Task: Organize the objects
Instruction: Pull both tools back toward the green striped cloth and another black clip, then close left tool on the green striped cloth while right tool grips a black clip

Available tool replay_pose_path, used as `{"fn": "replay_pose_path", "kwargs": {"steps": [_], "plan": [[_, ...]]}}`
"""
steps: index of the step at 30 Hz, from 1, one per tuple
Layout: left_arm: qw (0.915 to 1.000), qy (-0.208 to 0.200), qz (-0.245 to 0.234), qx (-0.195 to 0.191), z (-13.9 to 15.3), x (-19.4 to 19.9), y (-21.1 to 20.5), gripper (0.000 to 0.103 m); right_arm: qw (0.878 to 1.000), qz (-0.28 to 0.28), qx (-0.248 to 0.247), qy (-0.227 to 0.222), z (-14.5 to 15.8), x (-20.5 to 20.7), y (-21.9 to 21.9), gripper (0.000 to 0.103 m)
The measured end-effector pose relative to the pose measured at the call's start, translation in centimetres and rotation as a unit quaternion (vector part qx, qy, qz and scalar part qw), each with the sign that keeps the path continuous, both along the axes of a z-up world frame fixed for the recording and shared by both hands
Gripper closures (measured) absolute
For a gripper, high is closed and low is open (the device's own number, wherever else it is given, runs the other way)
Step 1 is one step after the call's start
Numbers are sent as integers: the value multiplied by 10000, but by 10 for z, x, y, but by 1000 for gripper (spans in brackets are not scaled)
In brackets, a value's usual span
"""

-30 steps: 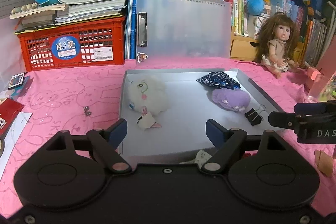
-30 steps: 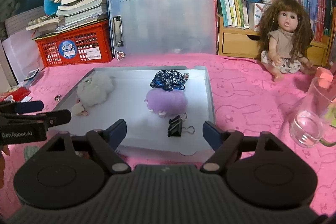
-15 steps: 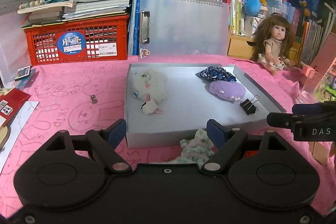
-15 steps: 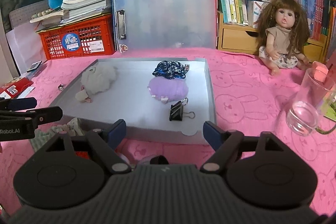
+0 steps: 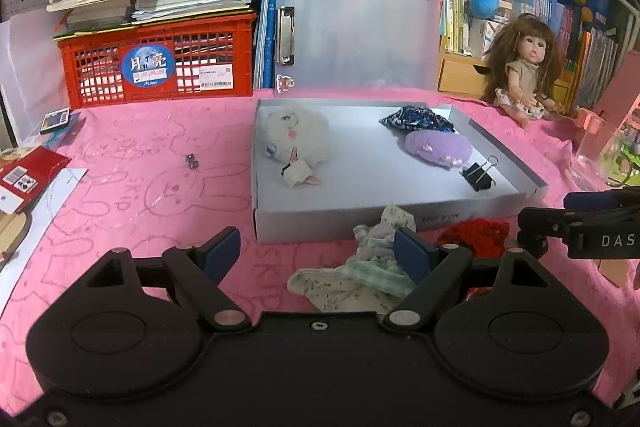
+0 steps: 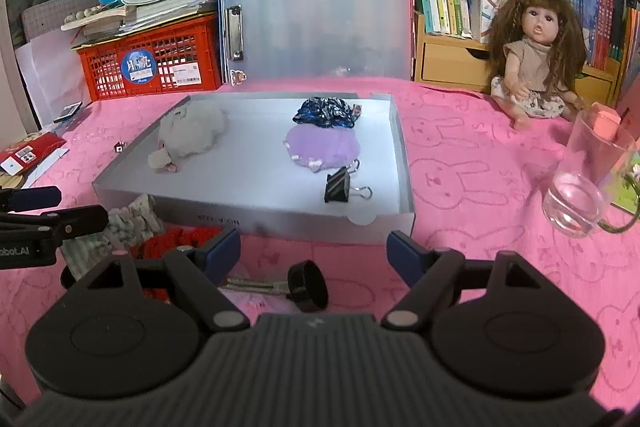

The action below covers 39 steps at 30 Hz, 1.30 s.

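Left wrist view: left hand-held gripper (image 5: 318, 245) held low and level over the pink counter (image 5: 132, 187), fingers spread wide, nothing between them. It points toward the near wall of the grey tray (image 5: 400, 217). A pale green patterned cloth (image 5: 360, 267) lies crumpled on the counter just in front of the tray, partly behind the right fingertip. A red knitted piece (image 5: 476, 233) sits just beside it. Inside the tray: white plush (image 5: 296, 137) at left, dark blue fabric (image 5: 416, 117) and purple plush (image 5: 436, 145) at right, black binder clip (image 5: 478, 175) near the front right corner. The other gripper pokes in from the right edge.

Right wrist view: right hand-held gripper (image 6: 314, 253) also low, level, fingers released and wide apart, empty. Between and below them on the counter lie a black ring-shaped item (image 6: 308, 285) and a metal key (image 6: 252, 285). The tray stands just ahead. A glass cup (image 6: 580, 187) stands well to the right, a doll (image 6: 532, 55) sits beyond it.
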<state>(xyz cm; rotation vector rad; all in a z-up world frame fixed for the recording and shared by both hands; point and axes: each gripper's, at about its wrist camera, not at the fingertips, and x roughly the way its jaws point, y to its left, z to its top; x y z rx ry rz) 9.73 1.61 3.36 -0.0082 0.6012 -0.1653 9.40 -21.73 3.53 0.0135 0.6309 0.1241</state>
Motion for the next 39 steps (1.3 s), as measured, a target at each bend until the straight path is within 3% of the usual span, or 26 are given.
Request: {"fn": "replay_pose_path", "kwargs": {"steps": [21,32,36,39], "plan": [[9998,-96,-166,-33,-6,-35,1,22,9998,166,-125,72,-16,-16,5,16],[9987,-134,-487,-97,-7,-36,-11,36,9998,157,-73,138,-19,-16,4,35],[9985,-95,-501,-189,-8,-31,-12,45,9999,83,-16,142,-20,-13,3,49],[9983,-93,-520,-238,-7,-27,-12,46,9998,51,58,165,-20,-11,3,55]]}}
